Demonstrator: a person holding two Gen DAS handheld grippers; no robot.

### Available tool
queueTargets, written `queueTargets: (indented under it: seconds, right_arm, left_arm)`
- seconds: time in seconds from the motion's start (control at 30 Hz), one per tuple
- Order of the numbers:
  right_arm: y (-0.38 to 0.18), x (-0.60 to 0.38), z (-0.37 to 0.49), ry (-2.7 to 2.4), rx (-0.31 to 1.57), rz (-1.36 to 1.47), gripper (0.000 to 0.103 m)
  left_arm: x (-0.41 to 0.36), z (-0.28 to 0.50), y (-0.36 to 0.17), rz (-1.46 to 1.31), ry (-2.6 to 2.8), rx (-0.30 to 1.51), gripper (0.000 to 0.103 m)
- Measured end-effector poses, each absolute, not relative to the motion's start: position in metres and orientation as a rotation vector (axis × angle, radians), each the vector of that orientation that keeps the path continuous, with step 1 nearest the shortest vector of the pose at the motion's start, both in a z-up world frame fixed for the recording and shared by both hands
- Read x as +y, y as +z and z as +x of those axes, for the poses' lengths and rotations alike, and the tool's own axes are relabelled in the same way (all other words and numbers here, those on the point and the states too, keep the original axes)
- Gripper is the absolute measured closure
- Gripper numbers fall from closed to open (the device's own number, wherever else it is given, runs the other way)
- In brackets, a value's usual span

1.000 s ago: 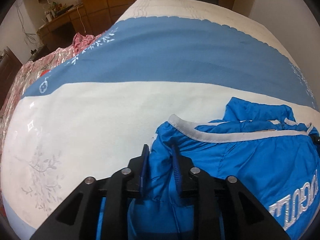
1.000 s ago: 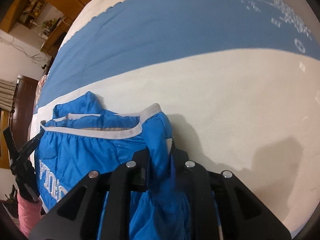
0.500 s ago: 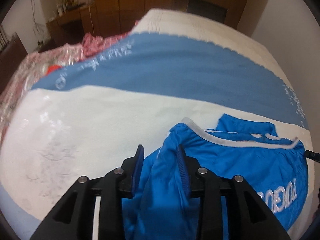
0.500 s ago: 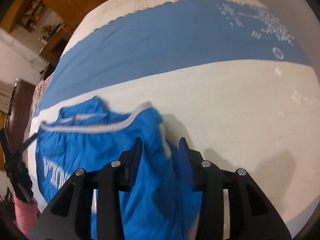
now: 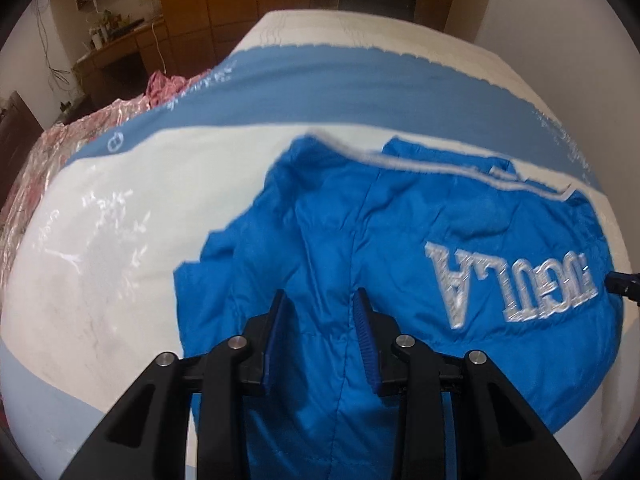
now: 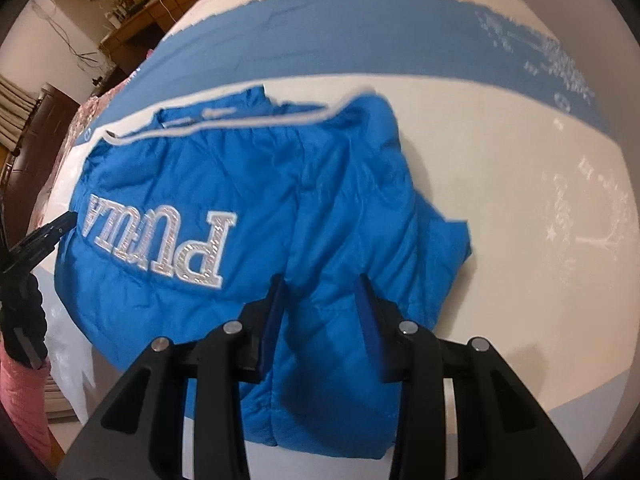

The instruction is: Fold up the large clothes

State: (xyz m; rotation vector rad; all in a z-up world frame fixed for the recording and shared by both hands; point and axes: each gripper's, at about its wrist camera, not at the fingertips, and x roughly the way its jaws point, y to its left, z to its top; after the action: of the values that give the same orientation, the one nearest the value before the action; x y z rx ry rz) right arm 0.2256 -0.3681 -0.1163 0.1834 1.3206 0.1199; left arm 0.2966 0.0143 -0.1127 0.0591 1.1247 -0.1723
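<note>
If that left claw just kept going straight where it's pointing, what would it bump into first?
Most likely the blue jacket spread on the bed. The left claw stands open above the fabric, angled down at it, with nothing between; how far off is hard to judge.

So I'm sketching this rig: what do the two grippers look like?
Both match: the left gripper and right gripper have black angular plastic linkages with silver pivot screws and flat fingers faced with ribbed blue pads.
</note>
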Motion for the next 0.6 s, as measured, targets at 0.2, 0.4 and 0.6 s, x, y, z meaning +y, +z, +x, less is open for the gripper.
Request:
queueTargets:
  seconds: [0.2, 0.4, 0.6]
  right_arm:
    - [-0.143, -0.369, 0.227, 0.079, 1.291, 0.209, 0.071]
    - [-0.108, -0.357, 0.204, 0.077, 1.196, 0.249, 0.070]
    - [-0.106, -0.316, 0.177, 0.105, 1.185, 0.232, 0.071]
  left_arm:
    - [0.008, 0.295, -0.138, 0.099, -0.158, 1.124, 0.065]
    - [-0.001, 0.278, -0.107, 0.081, -0.126, 1.087, 0.067]
    - [-0.044, 0.241, -0.095, 0.062, -0.256, 1.056, 0.067]
